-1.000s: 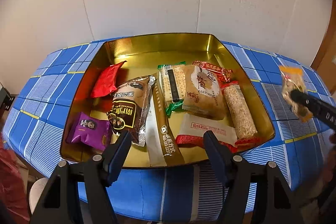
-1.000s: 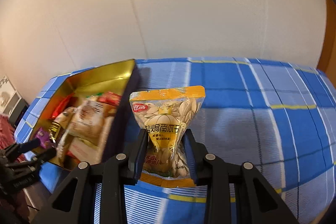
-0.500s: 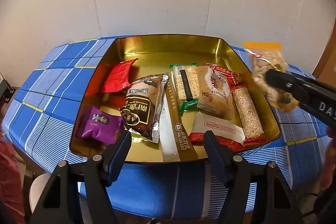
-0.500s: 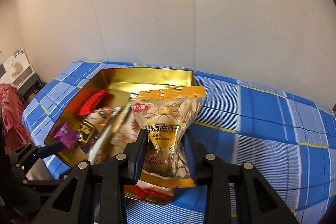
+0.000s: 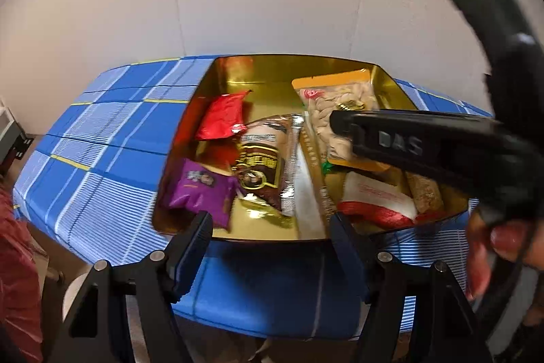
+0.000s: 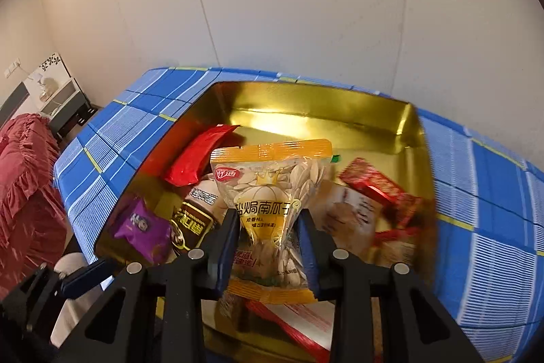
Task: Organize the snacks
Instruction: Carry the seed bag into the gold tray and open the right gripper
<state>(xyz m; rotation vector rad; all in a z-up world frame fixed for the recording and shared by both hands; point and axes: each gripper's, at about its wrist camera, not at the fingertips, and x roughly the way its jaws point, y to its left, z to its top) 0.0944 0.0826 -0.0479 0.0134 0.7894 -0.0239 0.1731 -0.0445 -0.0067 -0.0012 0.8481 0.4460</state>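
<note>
Pumpkin-seed packet (image 6: 272,210) stands upright, pinched low by the right gripper (image 6: 268,247) above the gold tray's (image 6: 306,104) near edge; left gripper (image 5: 272,237) gapes empty.

One gold tin (image 5: 217,70), one bench (image 5: 112,138), two tongs, about ten snack packets in sight.

Packets by kind: one orange seed bag (image 6: 270,189) gripped in the right tongs (image 6: 268,238); one plain red packet (image 5: 222,114); one purple packet (image 5: 200,189); one brown packet (image 5: 263,165); one long gold stick pack (image 5: 314,165); one white-and-red packet (image 5: 377,199); one grain bar (image 5: 425,196); one glossy red wrapper (image 6: 380,187); one beige packet (image 6: 353,213); one green wrapper edge (image 6: 336,158). The left tongs (image 5: 272,237) hold nothing. The count of packets underneath stays uncertain.
</note>
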